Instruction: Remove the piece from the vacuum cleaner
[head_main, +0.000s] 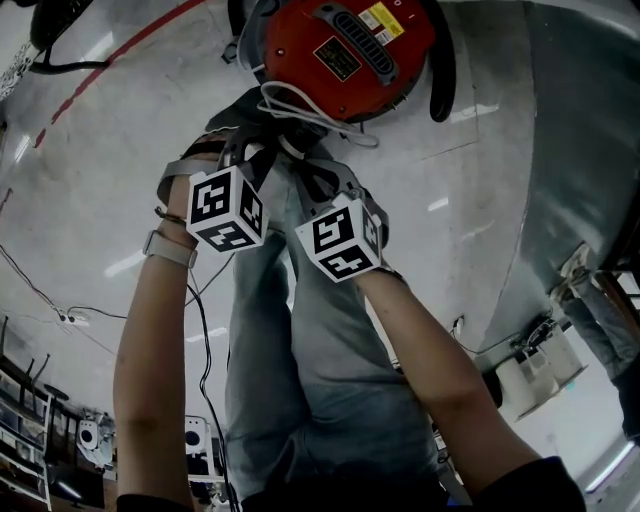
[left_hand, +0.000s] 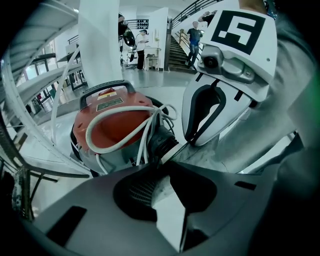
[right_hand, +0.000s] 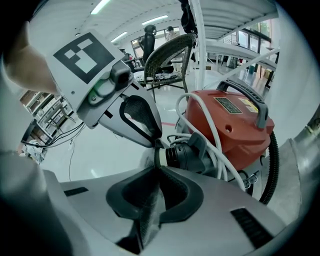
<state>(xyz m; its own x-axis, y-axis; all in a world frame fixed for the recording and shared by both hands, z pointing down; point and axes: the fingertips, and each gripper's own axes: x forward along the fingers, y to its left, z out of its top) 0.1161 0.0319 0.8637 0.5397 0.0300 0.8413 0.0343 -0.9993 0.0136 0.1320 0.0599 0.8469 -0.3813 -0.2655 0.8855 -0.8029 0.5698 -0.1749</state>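
The red vacuum cleaner (head_main: 350, 50) stands on the floor with a white cord (head_main: 300, 105) looped over it. My left gripper (head_main: 268, 150) and right gripper (head_main: 300, 155) point down, their tips side by side just in front of the cleaner's black hose fitting (right_hand: 187, 152). A thin grey meshy piece (right_hand: 150, 200) runs edge-on between the jaws of the right gripper (right_hand: 159, 167) up to the left gripper (right_hand: 159, 145). In the left gripper view the same piece (left_hand: 170, 210) shows pale between the jaws of the left gripper (left_hand: 162, 161) and reaches the right gripper (left_hand: 190, 143). Both pairs of jaws close on it.
A black ribbed hose (right_hand: 272, 165) curves down the cleaner's right side. A grey curved metal surface (head_main: 570, 150) rises at the right. Thin cables (head_main: 60, 315) lie on the floor at the left. A woven chair (right_hand: 170, 55) stands behind. The person's legs (head_main: 310, 350) are under the arms.
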